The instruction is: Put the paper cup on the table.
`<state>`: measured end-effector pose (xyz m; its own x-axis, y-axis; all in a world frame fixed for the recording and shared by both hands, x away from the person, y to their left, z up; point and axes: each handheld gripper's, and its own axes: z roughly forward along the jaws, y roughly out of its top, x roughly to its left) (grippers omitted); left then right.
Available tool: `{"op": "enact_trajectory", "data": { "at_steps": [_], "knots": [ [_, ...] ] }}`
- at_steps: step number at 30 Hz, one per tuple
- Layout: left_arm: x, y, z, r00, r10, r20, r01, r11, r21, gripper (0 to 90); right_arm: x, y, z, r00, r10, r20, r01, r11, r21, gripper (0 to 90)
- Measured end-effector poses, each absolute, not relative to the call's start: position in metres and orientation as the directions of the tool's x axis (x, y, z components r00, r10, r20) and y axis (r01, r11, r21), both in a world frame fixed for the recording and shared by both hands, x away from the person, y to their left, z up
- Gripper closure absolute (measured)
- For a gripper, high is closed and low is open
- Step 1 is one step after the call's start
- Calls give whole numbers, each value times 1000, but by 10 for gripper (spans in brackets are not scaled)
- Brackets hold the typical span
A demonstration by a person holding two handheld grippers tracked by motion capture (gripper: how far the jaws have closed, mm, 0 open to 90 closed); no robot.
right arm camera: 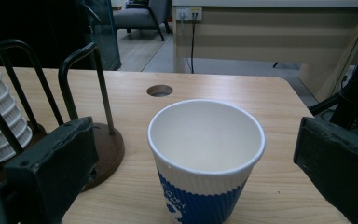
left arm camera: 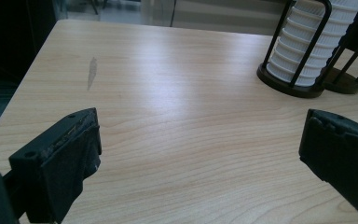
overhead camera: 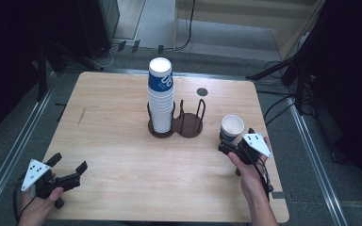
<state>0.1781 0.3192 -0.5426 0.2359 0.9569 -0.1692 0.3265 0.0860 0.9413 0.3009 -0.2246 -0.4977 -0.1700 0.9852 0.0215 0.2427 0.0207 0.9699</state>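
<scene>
The single paper cup (right arm camera: 206, 154) stands upright near the counter's (overhead camera: 113, 141) right edge, directly between the spread jaws of the right hand-held gripper (overhead camera: 235, 143) — not yet clamped — while the left hand-held gripper (overhead camera: 68, 169), jaws also apart, waits at the near-left corner.

Each hand carries a black two-jaw tool. The left gripper (overhead camera: 70, 165) bears a grey three-cornered plate with dark dots on top, and a black cable loops away behind its handle. The right gripper (overhead camera: 233, 141) has the same dotted plate above its jaws and a cable trailing back along the bare, sleeveless forearm. The blocky jaws wear worn black padding, with small holes near their bases.
</scene>
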Motion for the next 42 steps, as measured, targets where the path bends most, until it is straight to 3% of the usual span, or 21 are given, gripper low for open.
{"op": "enact_trajectory", "data": {
  "at_steps": [42],
  "knots": [
    [178,321,-543,226,959,-171,329,91,940,0,233,-280,-513,-201,979,41,220,4,975,0]
  ]
}}
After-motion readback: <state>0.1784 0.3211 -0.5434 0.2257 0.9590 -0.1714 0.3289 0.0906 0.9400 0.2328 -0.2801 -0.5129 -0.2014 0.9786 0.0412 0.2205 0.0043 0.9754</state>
